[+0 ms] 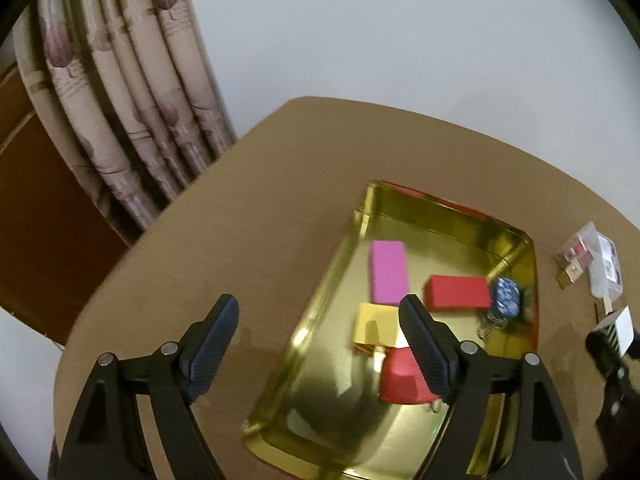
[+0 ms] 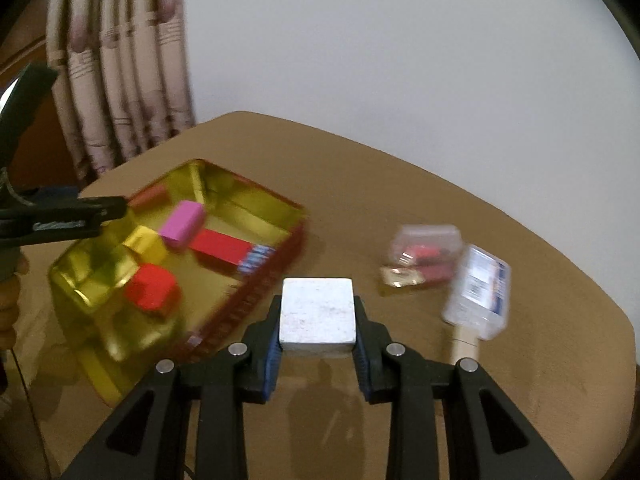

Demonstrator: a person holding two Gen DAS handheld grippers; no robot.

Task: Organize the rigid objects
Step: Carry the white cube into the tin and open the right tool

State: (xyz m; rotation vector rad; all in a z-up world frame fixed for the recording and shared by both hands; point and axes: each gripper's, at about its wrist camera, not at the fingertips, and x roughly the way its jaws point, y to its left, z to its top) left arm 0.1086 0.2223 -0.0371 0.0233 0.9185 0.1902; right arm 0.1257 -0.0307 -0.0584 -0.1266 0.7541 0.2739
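Note:
A gold tin tray (image 1: 348, 248) with red outer walls (image 2: 256, 292) sits on the brown table. It holds a pink block (image 1: 389, 272), a long red block (image 1: 458, 292), a yellow block (image 1: 376, 326), a red cube (image 1: 402, 378) and a blue patterned item (image 1: 506, 296). My left gripper (image 1: 320, 344) is open and empty above the tray's left rim. My right gripper (image 2: 317, 336) is shut on a white block (image 2: 318, 312), held above the table just right of the tray. In the left wrist view the white block (image 1: 622, 326) shows at the right edge.
A clear plastic case with red contents (image 2: 424, 252), a gold-wrapped piece (image 2: 400, 276) and a clear labelled bottle (image 2: 480, 292) lie on the table right of the tray. A curtain (image 1: 120, 100) hangs behind the table's far left corner.

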